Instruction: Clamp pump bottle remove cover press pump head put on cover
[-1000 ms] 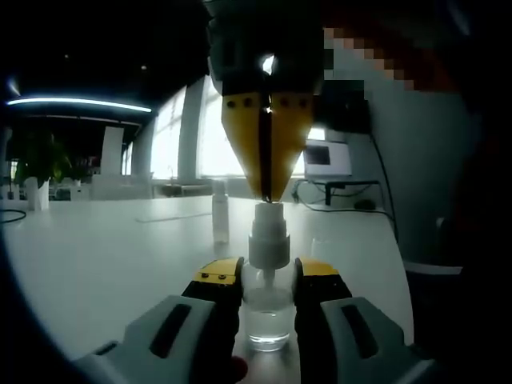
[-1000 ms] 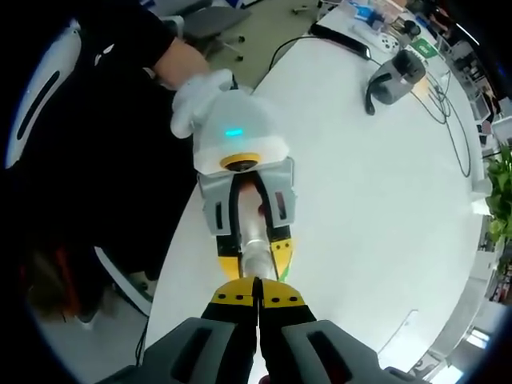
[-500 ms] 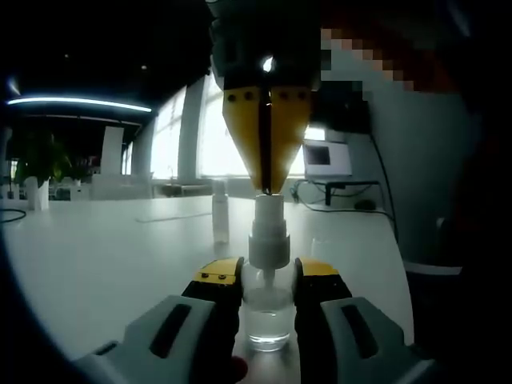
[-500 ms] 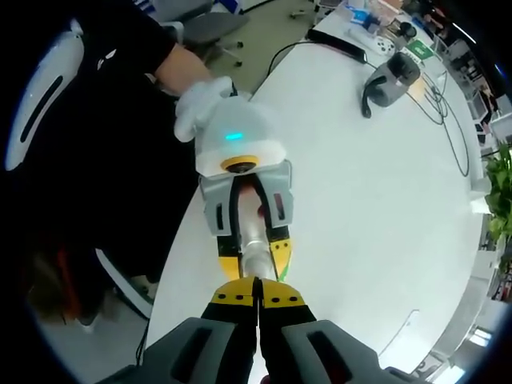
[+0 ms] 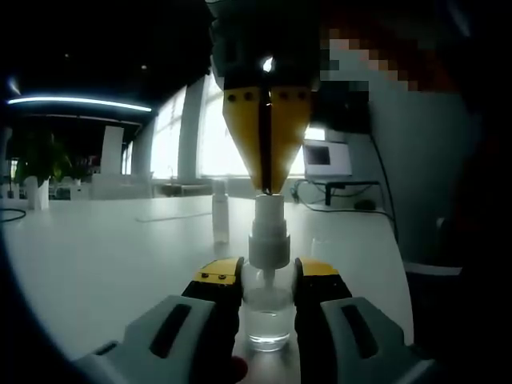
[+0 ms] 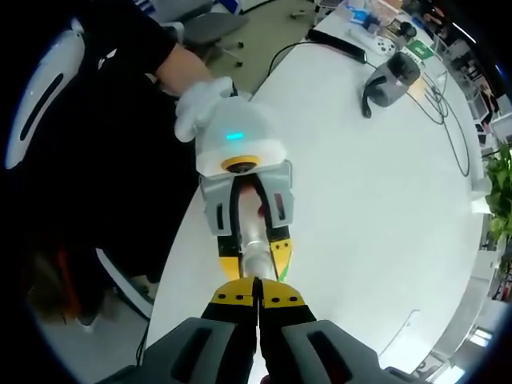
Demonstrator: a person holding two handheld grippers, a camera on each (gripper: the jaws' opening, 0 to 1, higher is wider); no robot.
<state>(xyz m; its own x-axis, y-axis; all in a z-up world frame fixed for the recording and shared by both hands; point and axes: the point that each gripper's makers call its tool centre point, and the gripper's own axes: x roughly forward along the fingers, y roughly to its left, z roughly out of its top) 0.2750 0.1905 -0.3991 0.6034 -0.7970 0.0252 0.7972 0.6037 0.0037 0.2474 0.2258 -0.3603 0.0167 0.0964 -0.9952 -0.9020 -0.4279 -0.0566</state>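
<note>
A clear pump bottle (image 5: 266, 316) stands on the white table (image 5: 96, 256), and my left gripper (image 5: 266, 276) is shut on its neck and body. Its white pump head (image 5: 268, 232) sticks up above the jaws. My right gripper (image 5: 266, 190) comes down from above, shut, with its yellow tips resting on the top of the pump head. In the right gripper view my right gripper (image 6: 258, 290) is shut directly over the pump head (image 6: 254, 260), which sits between the left gripper's yellow fingertips (image 6: 280, 248). A slim clear cover (image 5: 220, 212) stands on the table farther back.
A person in dark clothes stands at the table's edge, with a white-gloved hand (image 6: 200, 100) on the left gripper's housing. A dark headset-like device (image 6: 392, 80) and cables lie far across the table. A monitor (image 5: 326, 158) stands behind the bottle.
Since a second ago the right gripper's tips and the pump head under them have risen slightly. The left gripper and the bottle have not moved.
</note>
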